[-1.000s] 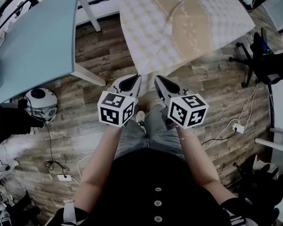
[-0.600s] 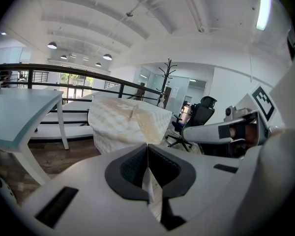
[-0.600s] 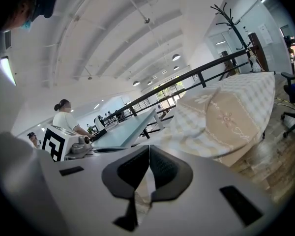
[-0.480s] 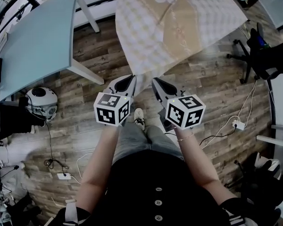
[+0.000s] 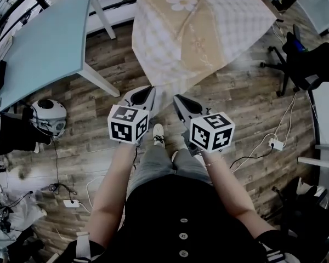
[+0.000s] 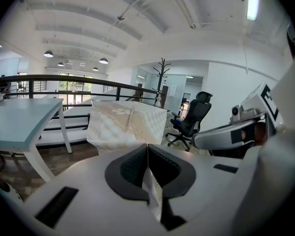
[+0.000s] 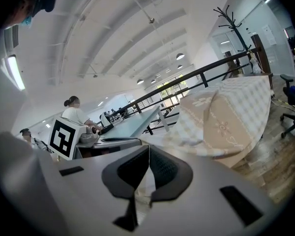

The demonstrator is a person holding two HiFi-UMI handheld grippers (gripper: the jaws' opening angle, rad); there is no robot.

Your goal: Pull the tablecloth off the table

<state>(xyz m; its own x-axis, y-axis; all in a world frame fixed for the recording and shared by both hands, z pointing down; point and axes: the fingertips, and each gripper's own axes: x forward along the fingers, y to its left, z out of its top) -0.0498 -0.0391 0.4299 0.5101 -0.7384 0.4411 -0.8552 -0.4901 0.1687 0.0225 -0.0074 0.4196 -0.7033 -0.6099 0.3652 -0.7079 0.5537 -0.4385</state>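
Surroundings, head view:
- Wood floor (image 5: 115,64).
- Blue bench (image 5: 44,43) on white legs, left of the cloth and apart from it.
- White helmet (image 5: 48,118) on the floor below the blue bench, with loose cables near it.
- Black office chair (image 5: 307,64) at right, well apart from the grippers.
- White power strip (image 5: 274,144) with its cord on the floor at right.
- The person's shoe (image 5: 158,134) shows between the two forearms.
- Coat stand (image 6: 162,77) in the far background of the left gripper view.
- Nothing stands between the grippers and the cloth.

Grippers:
- Left gripper (image 5: 149,88): jaws pressed together on a thin fold of the tablecloth (image 5: 197,26), which shows white between the pads (image 6: 132,166).
- Right gripper (image 5: 177,97): jaws likewise closed on a fold of cloth, pale between its pads (image 7: 162,168).
- The two grippers sit side by side, near each other, both pointing at the cloth's near edge.

Tablecloth:
- Pale checked fabric with a beige band, a daisy print and fine stitched motifs.
- It drapes over its bench, which seems wholly covered.
- The near side hangs down and draws to a point at the two grippers.
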